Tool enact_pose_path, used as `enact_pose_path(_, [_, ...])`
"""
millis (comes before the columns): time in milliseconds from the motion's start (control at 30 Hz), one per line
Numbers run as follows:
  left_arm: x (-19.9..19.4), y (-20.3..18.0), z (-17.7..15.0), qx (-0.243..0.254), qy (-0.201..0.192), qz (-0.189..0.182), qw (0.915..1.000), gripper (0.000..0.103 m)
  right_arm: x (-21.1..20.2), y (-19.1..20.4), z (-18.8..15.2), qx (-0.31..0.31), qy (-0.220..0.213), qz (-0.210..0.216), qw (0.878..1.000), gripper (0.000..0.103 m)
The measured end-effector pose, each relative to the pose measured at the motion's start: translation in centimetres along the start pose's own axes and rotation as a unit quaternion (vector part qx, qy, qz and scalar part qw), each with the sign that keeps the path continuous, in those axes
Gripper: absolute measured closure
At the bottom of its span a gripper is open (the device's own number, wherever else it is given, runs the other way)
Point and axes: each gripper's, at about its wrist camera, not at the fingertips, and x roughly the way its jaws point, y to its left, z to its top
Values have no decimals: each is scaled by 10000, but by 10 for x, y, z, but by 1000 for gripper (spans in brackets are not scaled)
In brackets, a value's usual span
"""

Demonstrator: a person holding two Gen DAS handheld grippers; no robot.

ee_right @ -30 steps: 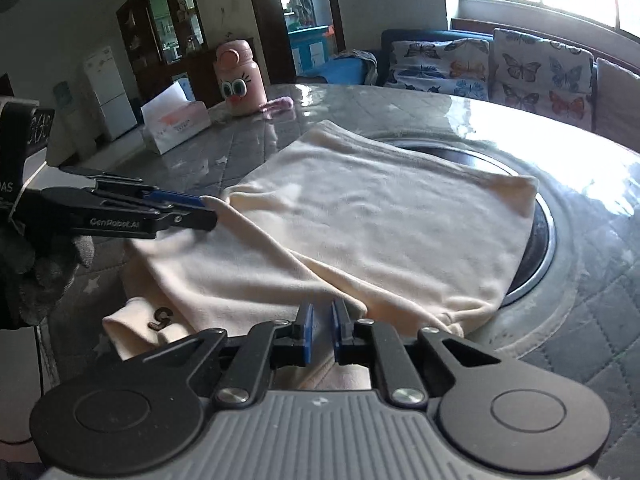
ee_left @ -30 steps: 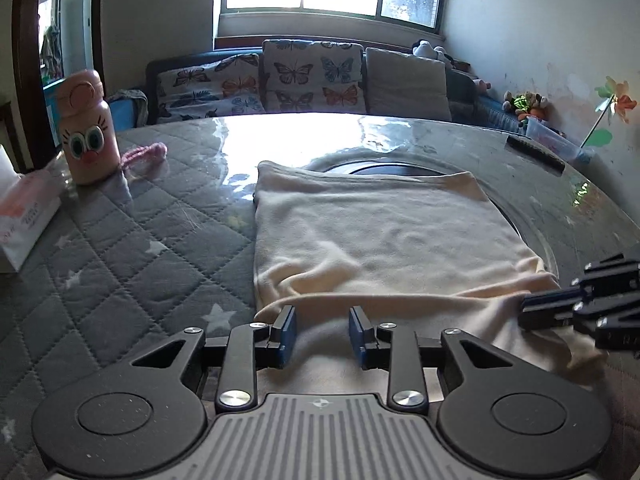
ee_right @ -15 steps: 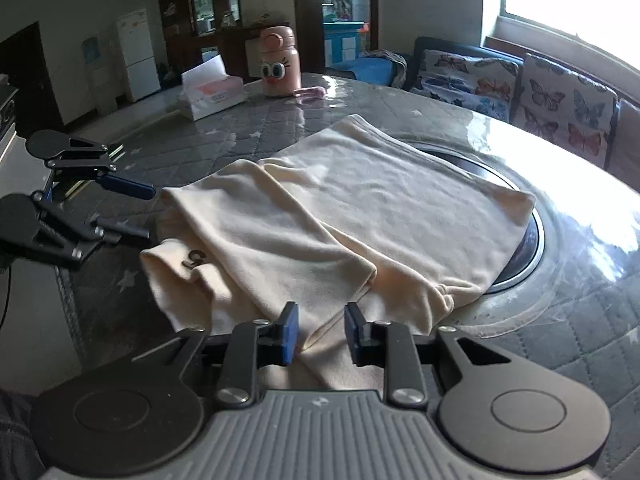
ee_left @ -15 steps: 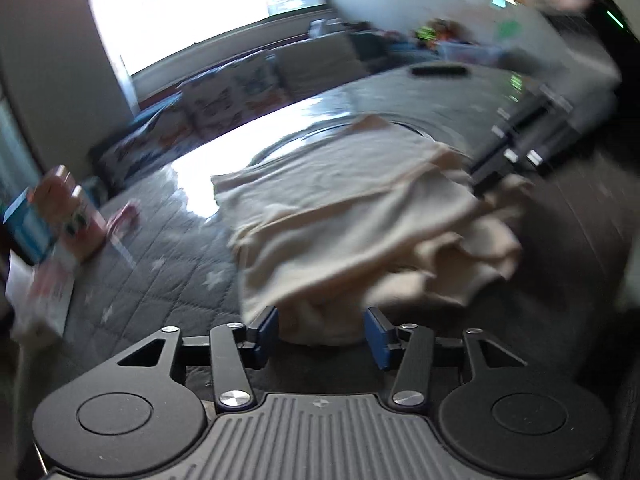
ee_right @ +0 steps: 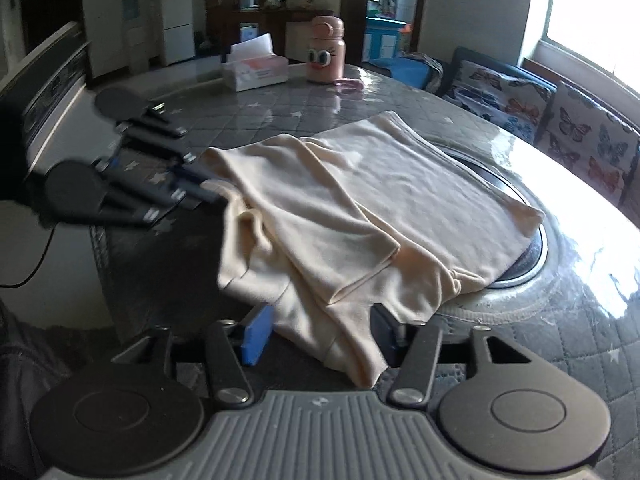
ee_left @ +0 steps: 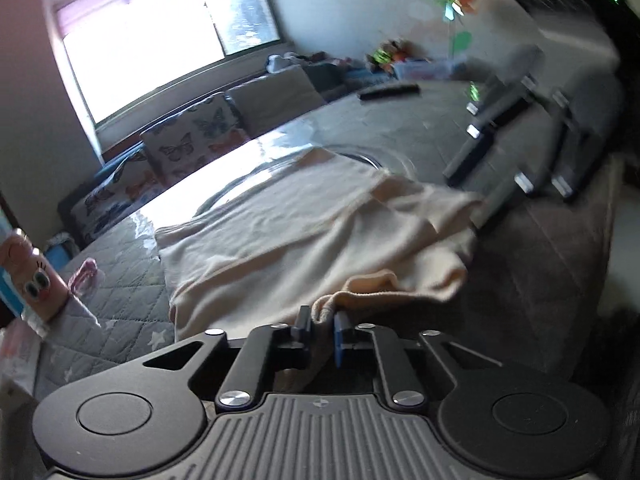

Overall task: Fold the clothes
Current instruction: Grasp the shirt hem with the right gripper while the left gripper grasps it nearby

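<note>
A: Though it gaped a moment ago, the left gripper point(ee_left: 321, 321) now pinches the cream garment's point(ee_left: 304, 216) near hem on the quilted table point(ee_left: 120, 280).

B: The right gripper point(ee_right: 320, 334) has spread wide, a fold lying loose between its fingers; regrasp likely next.

cream garment point(ee_right: 372, 216) | partly folded, rumpled | near edge hangs off table
</note>
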Motion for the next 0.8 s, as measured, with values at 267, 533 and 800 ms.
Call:
enact_pose_path(267, [15,25,25,-593,-64,-42,9982,93,20,5,10,-194,-320,26,9993,42])
enact_pose_path(533, [4,21,10,-326,15,99,9994,77,45,-15,22,580,-268,347,9974,87])
enact_pose_path(800, [2,11,-9,188,135,377,9990,57,27,-26,30,969,-591,344,9929,92])
